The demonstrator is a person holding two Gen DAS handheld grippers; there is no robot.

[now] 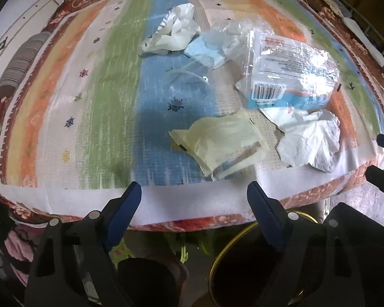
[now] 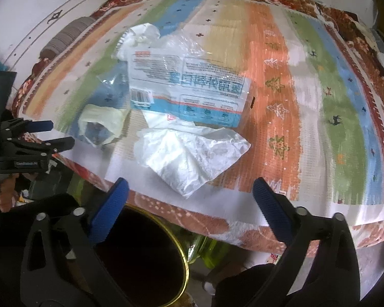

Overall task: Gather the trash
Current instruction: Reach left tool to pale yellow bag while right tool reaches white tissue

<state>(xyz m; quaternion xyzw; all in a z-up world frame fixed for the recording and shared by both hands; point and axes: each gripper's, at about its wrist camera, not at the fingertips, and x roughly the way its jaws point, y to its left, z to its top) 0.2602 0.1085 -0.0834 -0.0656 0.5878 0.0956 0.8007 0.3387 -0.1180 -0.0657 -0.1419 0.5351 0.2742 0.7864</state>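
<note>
Trash lies on a striped cloth-covered table (image 1: 94,107): a pale yellow bag (image 1: 217,140), a crumpled white tissue (image 1: 309,140), a clear printed package (image 1: 291,74), a blue-and-clear wrapper (image 1: 207,48) and a white crumpled bag (image 1: 176,28). My left gripper (image 1: 194,202) is open and empty at the table's near edge, just short of the yellow bag. My right gripper (image 2: 189,194) is open and empty, just short of the white tissue (image 2: 189,153). The package (image 2: 187,87) and yellow bag (image 2: 102,122) lie beyond. The left gripper (image 2: 46,135) shows at the left of the right wrist view.
A dark round bin with a gold rim (image 2: 146,258) stands below the table edge, also in the left wrist view (image 1: 243,261). A white cabinet (image 1: 18,23) is at the far left. Green items (image 2: 212,250) lie under the table.
</note>
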